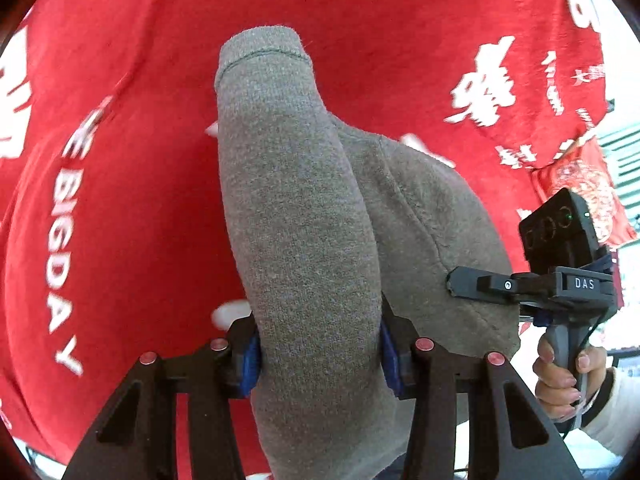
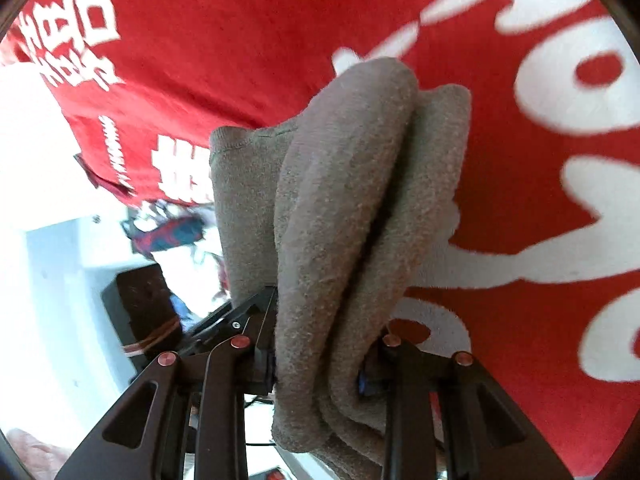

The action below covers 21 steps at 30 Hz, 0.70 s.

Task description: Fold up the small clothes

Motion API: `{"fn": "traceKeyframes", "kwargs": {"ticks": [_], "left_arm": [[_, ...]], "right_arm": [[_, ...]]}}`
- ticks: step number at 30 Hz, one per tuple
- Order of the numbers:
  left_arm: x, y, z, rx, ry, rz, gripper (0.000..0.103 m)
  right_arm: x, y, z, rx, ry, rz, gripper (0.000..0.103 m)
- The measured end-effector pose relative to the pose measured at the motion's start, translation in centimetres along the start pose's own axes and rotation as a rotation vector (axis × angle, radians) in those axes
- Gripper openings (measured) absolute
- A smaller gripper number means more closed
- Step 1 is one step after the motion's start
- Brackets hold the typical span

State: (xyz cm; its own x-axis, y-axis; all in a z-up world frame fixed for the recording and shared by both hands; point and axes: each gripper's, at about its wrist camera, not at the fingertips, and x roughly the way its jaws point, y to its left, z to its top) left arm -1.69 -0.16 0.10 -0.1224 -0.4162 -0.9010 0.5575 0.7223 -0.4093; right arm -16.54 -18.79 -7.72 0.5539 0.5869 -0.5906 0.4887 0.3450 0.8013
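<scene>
Between your left gripper point(image 1: 320, 354), the grey knitted garment point(image 1: 304, 216) is bunched into a thick roll, the jaws closed against it on both sides with the blue pads point(image 1: 249, 360) pressing the cloth. Only this left view shows your right hand point(image 1: 568, 376) on its handle, with the right gripper biting the garment's far edge. Over the red printed cloth point(image 2: 248, 40), the right view shows what the left cannot: folded grey layers point(image 2: 340, 208) stacked in your right gripper point(image 2: 320, 356), jaws pinched on them, and a bright white surface point(image 2: 52, 272) at left.
</scene>
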Motion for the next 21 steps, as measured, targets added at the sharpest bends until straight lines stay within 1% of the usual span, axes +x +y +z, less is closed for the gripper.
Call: {"fn": "traceKeyframes", "kwargs": {"ticks": [2, 4, 5, 6, 7, 8, 9, 10, 12, 13, 14, 15, 16, 17, 18, 19, 20, 21], "left_arm": [[0.8, 2.0, -1.1, -0.028, 0.025, 0.018, 0.049], [1.5, 4.2, -2.0, -0.058, 0.053, 0.06, 0.05], [1.2, 4.9, -2.4, -0.07, 0.05, 0.056, 0.05], [0.6, 5.3, -2.6, -0.08, 0.036, 0.038, 0.05], [0.0, 5.6, -2.7, -0.087, 0.015, 0.032, 0.05], [-0.8, 5.8, -2.7, -0.088, -0.009, 0.043, 0.05], [-1.7, 6.0, -2.7, -0.083, -0.034, 0.074, 0.05], [-2.3, 6.3, -2.7, -0.08, -0.052, 0.101, 0.05], [-3.2, 6.8, -2.1, -0.084, -0.086, 0.152, 0.05], [-3.2, 6.9, -1.8, -0.09, -0.093, 0.157, 0.05], [-3.1, 7.1, -1.4, -0.097, -0.094, 0.155, 0.05], [-2.6, 7.1, -1.0, -0.105, -0.087, 0.151, 0.05], [-2.0, 7.1, -0.6, -0.103, -0.078, 0.162, 0.05], [-1.7, 7.1, -0.7, -0.095, -0.069, 0.177, 0.05], [-0.4, 6.9, -0.7, -0.068, -0.045, 0.227, 0.05], [0.9, 6.5, -0.6, -0.054, -0.027, 0.27, 0.05], [1.8, 6.2, -0.6, -0.049, -0.017, 0.293, 0.053], [2.2, 6.4, -0.9, -0.053, -0.02, 0.301, 0.059]], "right_arm": [[1.8, -0.4, 0.0, 0.004, 0.021, -0.085, 0.032], [1.7, -0.3, 0.1, -0.008, 0.011, -0.179, 0.04], [1.4, 0.0, 0.1, -0.021, 0.008, -0.247, 0.049], [0.8, 0.4, 0.2, -0.043, -0.005, -0.357, 0.058], [0.4, 0.9, 0.2, -0.066, -0.016, -0.445, 0.059], [-0.3, 1.4, 0.2, -0.092, -0.03, -0.533, 0.059], [-1.2, 1.9, 0.2, -0.111, -0.056, -0.574, 0.059], [-1.8, 2.2, 0.2, -0.112, -0.078, -0.564, 0.059], [-2.7, 2.9, 0.3, -0.093, -0.112, -0.505, 0.059], [-2.6, 3.3, 0.6, -0.087, -0.119, -0.482, 0.059], [-2.2, 3.5, 0.6, -0.087, -0.119, -0.478, 0.059], [-1.4, 3.8, 0.9, -0.094, -0.111, -0.475, 0.054], [-0.8, 4.2, 1.1, -0.102, -0.102, -0.476, 0.046], [0.2, 4.4, 1.1, -0.121, -0.084, -0.501, 0.023], [0.9, 4.1, 0.2, -0.152, -0.066, -0.574, 0.014], [1.8, 4.1, 0.3, -0.178, -0.055, -0.63, 0.014], [2.8, 3.7, 0.2, -0.209, -0.037, -0.686, 0.014], [3.0, 3.0, 0.0, -0.223, -0.032, -0.72, 0.014]]}}
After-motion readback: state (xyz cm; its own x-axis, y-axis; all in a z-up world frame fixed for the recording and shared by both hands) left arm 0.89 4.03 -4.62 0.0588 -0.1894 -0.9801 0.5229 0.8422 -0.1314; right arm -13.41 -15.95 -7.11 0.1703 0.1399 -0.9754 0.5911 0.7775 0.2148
